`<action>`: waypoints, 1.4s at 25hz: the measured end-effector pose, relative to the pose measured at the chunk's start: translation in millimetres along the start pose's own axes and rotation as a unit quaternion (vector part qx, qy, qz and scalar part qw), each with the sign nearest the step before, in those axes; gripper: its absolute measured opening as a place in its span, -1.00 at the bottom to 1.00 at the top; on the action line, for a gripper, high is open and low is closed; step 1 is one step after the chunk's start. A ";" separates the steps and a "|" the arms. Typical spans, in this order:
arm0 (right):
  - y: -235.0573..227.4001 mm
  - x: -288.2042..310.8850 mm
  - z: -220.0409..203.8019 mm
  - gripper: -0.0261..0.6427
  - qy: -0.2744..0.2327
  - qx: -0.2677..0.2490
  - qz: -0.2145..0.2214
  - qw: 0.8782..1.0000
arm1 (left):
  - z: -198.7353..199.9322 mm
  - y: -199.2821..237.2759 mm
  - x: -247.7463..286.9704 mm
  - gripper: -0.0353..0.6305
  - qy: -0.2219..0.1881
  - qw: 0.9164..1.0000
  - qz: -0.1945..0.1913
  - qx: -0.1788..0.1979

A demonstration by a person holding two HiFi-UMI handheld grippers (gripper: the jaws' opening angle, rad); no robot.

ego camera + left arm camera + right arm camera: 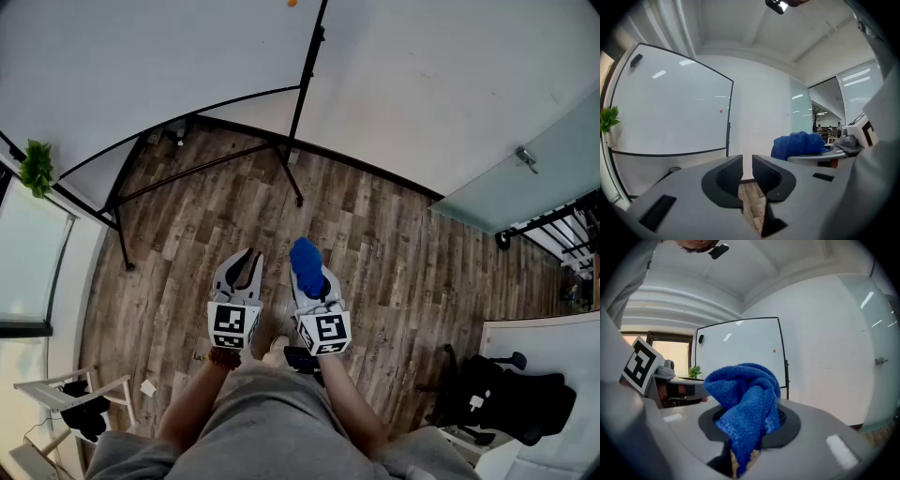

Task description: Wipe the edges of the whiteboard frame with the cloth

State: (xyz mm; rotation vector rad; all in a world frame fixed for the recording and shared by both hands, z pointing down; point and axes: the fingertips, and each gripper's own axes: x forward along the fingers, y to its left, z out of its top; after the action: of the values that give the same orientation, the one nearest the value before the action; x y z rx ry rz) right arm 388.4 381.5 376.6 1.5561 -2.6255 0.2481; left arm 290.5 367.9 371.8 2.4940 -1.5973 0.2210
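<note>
Two grippers are held side by side above the wooden floor (394, 253), as seen from the head view. The jaws of the left gripper (747, 164) are brought almost together, with only a narrow slit left between them, and nothing is held there. One blue cloth (745, 390) is pinched in the right gripper (749, 425), with a bunched fold standing up above the jaws and a tail hanging below them. One whiteboard (141, 66) with a thin black frame is seen ahead on a black stand, well apart from both grippers and untouched by the cloth. One green plant (37, 169) is seen by its left end. One black office chair (511, 394) is placed at the right.
</note>
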 end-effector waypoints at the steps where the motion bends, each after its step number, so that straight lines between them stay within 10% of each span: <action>1: 5.1 9.8 0.0 -0.54 0.002 0.008 0.004 1.000 | -0.3 9.8 2.7 -0.69 0.002 1.000 -0.002 -0.003; 18: 37.0 198.0 37.1 -0.52 0.016 0.022 -0.055 0.998 | 31.8 190.5 78.4 -0.69 0.000 0.996 -0.087 -0.013; 35: -73.0 297.5 9.1 -0.51 0.059 0.057 -0.082 0.993 | 31.6 272.0 179.2 -0.75 0.035 0.997 -0.074 -0.005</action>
State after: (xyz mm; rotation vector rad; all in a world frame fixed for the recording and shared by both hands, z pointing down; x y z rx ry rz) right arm 309.3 88.5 419.5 1.7243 -2.4161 0.4698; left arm 118.4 90.7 397.1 2.5527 -1.3775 0.2754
